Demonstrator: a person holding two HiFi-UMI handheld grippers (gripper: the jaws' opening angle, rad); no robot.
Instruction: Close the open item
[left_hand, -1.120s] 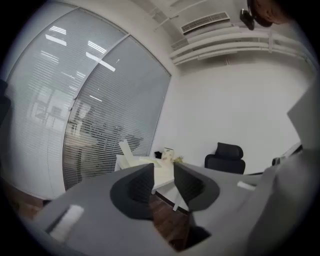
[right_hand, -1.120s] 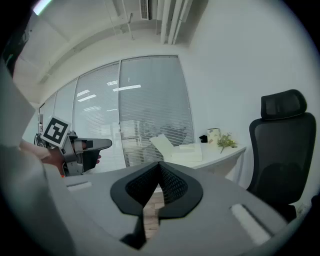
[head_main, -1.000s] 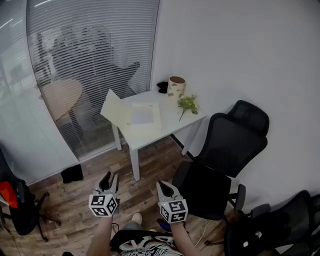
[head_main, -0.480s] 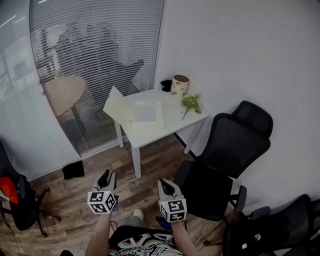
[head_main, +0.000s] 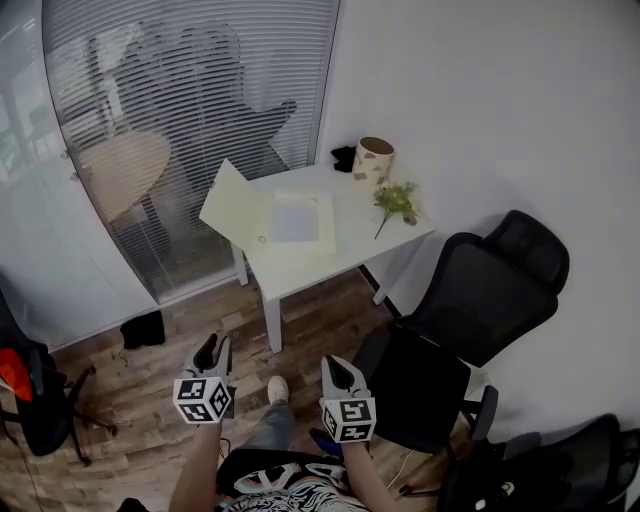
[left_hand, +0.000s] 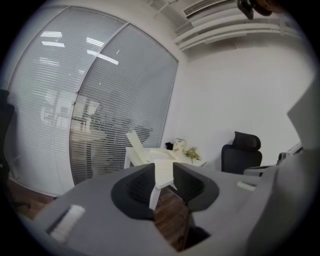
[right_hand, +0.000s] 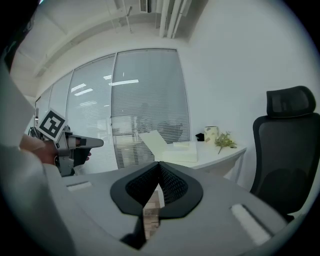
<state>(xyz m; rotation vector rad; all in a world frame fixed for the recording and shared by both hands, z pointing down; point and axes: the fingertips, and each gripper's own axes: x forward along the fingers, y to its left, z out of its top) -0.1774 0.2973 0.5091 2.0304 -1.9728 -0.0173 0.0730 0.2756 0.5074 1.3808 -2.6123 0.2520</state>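
Currently | left gripper (left_hand: 162, 175) jaws held apart, narrowed slightly just now, nothing between | right gripper (right_hand: 159, 172) jaws closed together, empty | open folder (head_main: 290, 225) lies on white surface (head_main: 370, 235) well ahead, cover raised | closing not begun; approach judged outstanding

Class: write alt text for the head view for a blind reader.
An open cream folder lies on a white table, its cover raised at the left, near a cup and a green sprig. Nearer, the left gripper, jaws apart and empty after just closing slightly, and the right gripper are held over wood floor, short of the table.
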